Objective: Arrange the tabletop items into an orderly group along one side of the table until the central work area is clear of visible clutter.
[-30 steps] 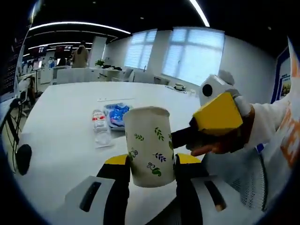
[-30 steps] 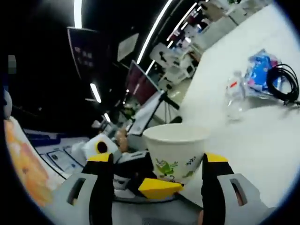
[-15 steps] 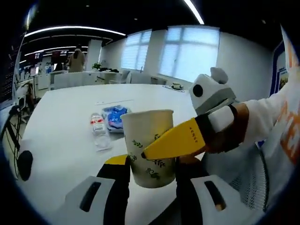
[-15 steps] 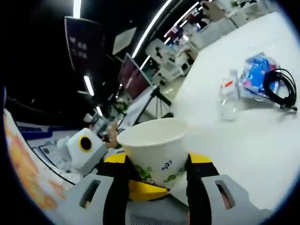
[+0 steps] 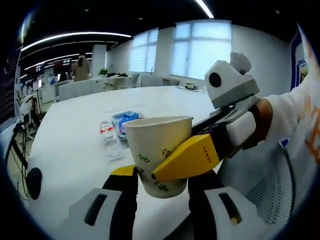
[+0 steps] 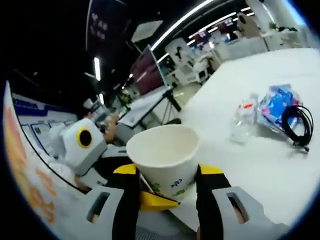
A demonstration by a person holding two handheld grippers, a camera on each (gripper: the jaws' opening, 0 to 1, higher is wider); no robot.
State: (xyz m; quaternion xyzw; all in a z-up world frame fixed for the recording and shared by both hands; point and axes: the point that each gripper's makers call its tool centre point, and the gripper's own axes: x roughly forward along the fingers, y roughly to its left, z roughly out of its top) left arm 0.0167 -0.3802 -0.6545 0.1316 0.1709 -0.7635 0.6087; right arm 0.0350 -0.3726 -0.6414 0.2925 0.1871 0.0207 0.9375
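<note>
- We held a paper cup between both hand-held grippers, raised above the near edge of the white counter.
- The left hand-held gripper was clamped on the cup's lower body, one jaw on each side.
- The right hand-held gripper also had its jaws pressed against the cup's sides, so we judged this a hand-over in mid-air.
- In the left gripper view the right hand-held gripper's yellow jaw lay across the front of the cup, reaching in from the right.
- Farther out on the counter lay a clear bottle with a blue packet just beside it; in the right gripper view a coiled black cable lay next to the packet and bottle.
- To do this step well, we thought one hand-held gripper should let go only once the other had a firm hold, and with a gentle squeeze, since a thin paper wall may buckle.
- We would keep the cup upright, though we could not tell whether it held anything.
- The cup should then go to one side of the counter, near the bottle and packet, so the group stays tight.
</note>
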